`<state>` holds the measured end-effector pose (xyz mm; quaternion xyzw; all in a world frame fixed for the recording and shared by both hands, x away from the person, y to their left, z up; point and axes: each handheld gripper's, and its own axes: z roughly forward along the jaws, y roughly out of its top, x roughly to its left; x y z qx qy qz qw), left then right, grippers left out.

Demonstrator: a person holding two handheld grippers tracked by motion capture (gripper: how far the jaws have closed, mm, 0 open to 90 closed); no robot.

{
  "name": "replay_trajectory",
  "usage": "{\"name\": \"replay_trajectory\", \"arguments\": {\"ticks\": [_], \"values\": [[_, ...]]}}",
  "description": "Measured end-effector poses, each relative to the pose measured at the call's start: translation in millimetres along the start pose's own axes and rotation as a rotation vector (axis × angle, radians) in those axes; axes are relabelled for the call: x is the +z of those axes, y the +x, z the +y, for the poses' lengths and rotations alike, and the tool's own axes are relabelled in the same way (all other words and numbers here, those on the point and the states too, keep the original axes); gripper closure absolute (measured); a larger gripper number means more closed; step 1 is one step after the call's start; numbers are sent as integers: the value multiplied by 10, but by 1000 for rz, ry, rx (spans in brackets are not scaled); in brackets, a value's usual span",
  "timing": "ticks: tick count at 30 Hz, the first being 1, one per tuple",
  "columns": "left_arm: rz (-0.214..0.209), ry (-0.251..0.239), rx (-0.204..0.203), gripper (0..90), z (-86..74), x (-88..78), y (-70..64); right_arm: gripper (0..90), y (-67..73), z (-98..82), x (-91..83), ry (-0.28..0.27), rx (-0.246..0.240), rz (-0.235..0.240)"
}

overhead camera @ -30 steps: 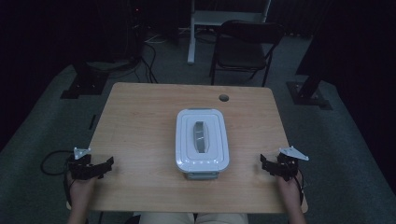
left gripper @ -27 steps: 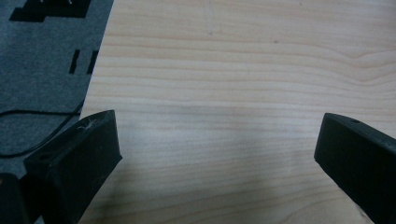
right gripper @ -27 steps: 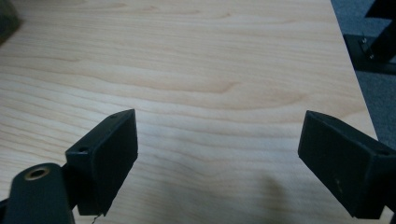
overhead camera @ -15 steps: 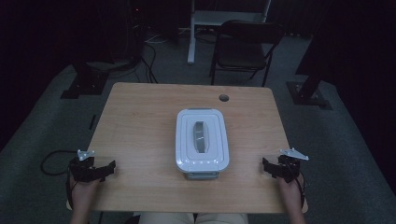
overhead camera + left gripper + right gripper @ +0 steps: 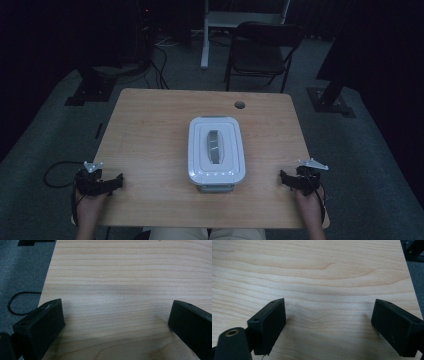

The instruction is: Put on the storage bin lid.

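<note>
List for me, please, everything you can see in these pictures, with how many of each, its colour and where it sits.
container: one, white with a grey handle on its lid, at the middle of the table, lid on.
table: one, light wood, with a round hole near its far edge.
folding chair: one, dark, on the floor beyond the table.
stand bases: two, black, on the floor to either side past the table's far corners.
cable: one, black, looped on the grey floor by the table's near left corner.
left gripper: one, black, at the table's near left edge, jaws wide apart, holding nothing.
right gripper: one, black, at the near right edge, jaws wide apart, holding nothing.
</note>
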<state>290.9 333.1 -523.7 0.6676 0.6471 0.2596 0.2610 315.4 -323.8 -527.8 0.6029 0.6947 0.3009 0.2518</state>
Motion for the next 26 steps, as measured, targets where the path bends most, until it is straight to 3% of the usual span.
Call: {"name": "replay_trajectory", "arguments": {"ticks": [11,26], "values": [[34,0,-34,9,22,21,-49,118,-2,1,2,1,0,2],[34,0,-35,10,22,22,-51,119,-2,1,2,1,0,2]]}}
